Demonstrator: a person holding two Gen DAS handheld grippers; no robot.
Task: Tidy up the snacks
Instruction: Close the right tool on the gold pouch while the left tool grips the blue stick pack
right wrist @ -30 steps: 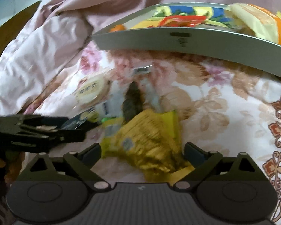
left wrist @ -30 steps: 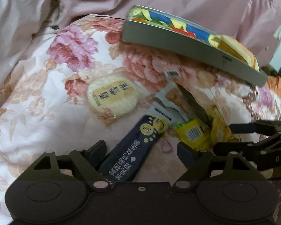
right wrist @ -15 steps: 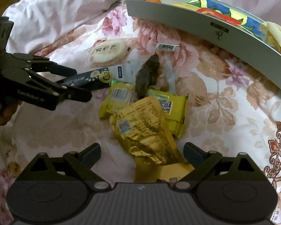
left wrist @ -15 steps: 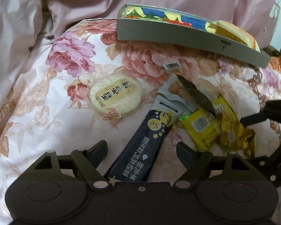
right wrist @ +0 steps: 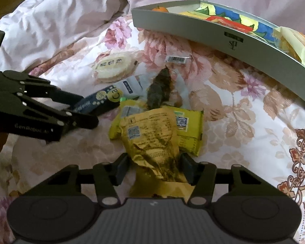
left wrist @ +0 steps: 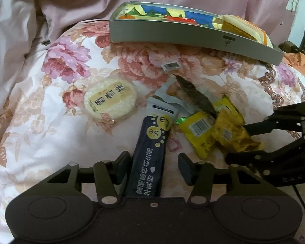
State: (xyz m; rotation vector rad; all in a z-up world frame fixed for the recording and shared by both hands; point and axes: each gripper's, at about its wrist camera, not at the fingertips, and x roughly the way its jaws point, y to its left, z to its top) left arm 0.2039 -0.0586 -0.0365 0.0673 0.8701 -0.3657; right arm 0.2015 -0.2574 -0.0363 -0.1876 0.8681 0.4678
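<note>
On the flowered quilt (left wrist: 40, 134) both grippers come in low and nearly flat, pointing toward the grey tray (left wrist: 172, 35) at the far side. At the left, the left gripper (left wrist: 154, 165) has its fingers spread around the near end of a long dark-blue stick pack (left wrist: 150, 152); the left finger (left wrist: 122, 162) lies right against the pack's edge, the right finger (left wrist: 185, 166) stands apart from it, so the jaws are released, not gripping. From the right wrist view the same gripper (right wrist: 85, 109) reaches in from the left edge, fingers on either side of the blue pack (right wrist: 93, 101).

Beside it, the right gripper (right wrist: 154, 167) straddles the crumpled gold packet (right wrist: 152, 140), its two pads close against the packet's sides. Whether they are actually pinching it or only flanking it, I cannot tell. The packet's near end disappears under the gripper body.

Around these, a round rice cracker (left wrist: 109, 101) lies apart to the left, and a yellow snack bag (left wrist: 199, 132) sits between the blue pack and the gold packet. A second yellow bag (right wrist: 187, 132) is partly covered by the gold one. A dark, leaf-shaped thing (right wrist: 160, 89) lies over a white wrapper (right wrist: 132, 86); what it is I cannot make out. Inside the tray only a pale yellow bag (left wrist: 244, 27) at its right end and a bright printed lining show, its far wall hidden against the pink bedding (right wrist: 57, 16)
</note>
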